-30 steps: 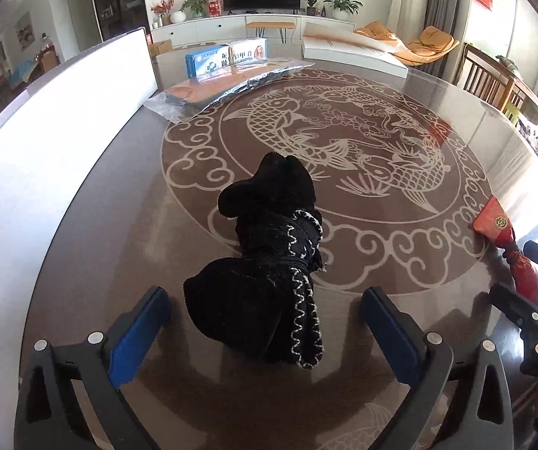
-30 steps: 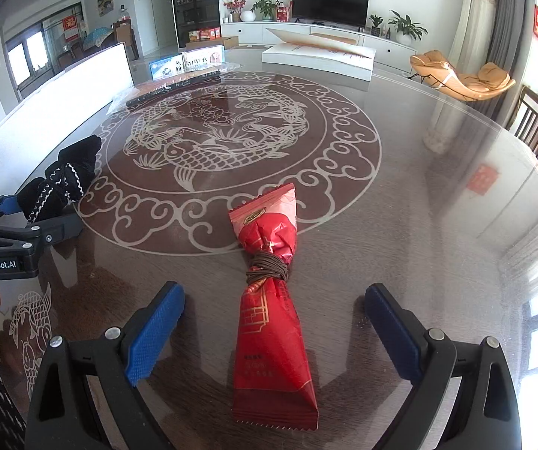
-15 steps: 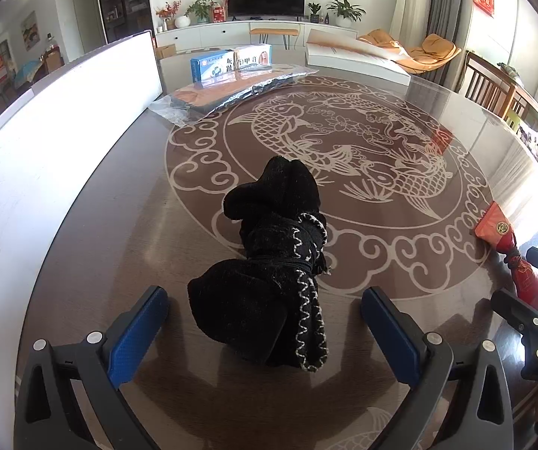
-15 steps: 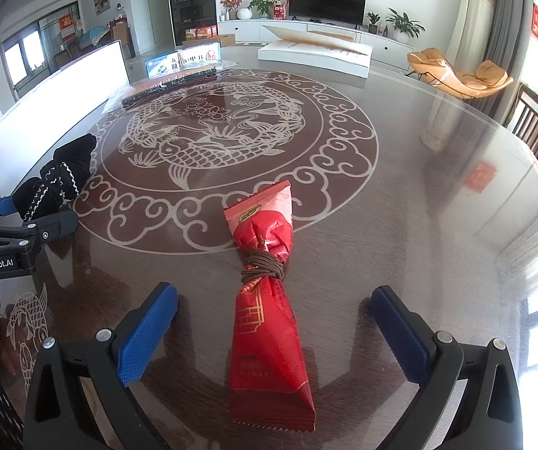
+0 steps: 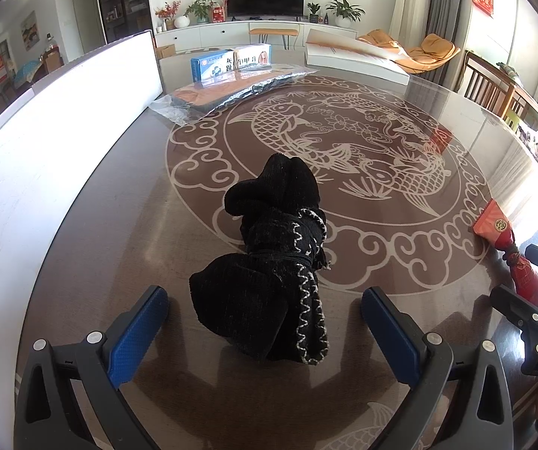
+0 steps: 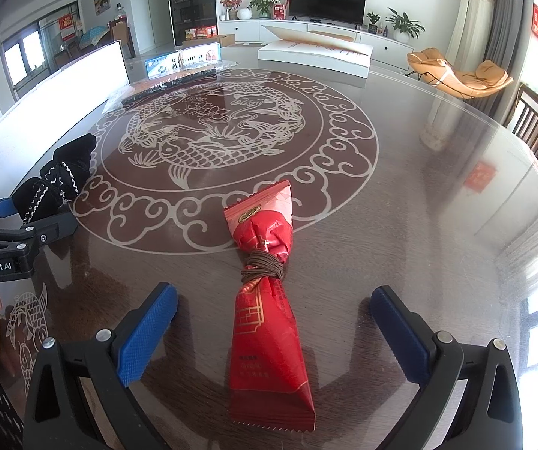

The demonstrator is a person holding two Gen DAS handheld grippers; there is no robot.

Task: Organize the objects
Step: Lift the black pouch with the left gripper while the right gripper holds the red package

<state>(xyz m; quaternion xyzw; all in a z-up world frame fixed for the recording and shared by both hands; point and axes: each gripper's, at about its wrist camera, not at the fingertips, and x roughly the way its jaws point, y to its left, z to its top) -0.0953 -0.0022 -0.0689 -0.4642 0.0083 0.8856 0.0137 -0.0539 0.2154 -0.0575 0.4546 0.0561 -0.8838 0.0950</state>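
A black knitted cloth bundle with white zigzag trim (image 5: 276,270) lies on the round table (image 5: 126,202), tied at the middle. My left gripper (image 5: 265,322) is open, its blue pads on either side of the bundle's near end. A red snack packet (image 6: 265,300) tied at the waist with brown cord lies on the table. My right gripper (image 6: 272,330) is open, its pads either side of the packet's near half. The packet also shows in the left wrist view (image 5: 508,255), and the bundle in the right wrist view (image 6: 55,183).
A long white board (image 5: 62,120) stands along the table's left edge. A blue box (image 5: 231,63), a plastic-wrapped orange package (image 5: 227,90) and a flat white box (image 5: 355,60) lie at the far side. Wooden chairs (image 5: 493,90) stand at the right.
Both grippers have drawn back a little from their objects. Both stay open and the bundle and packet have not moved.
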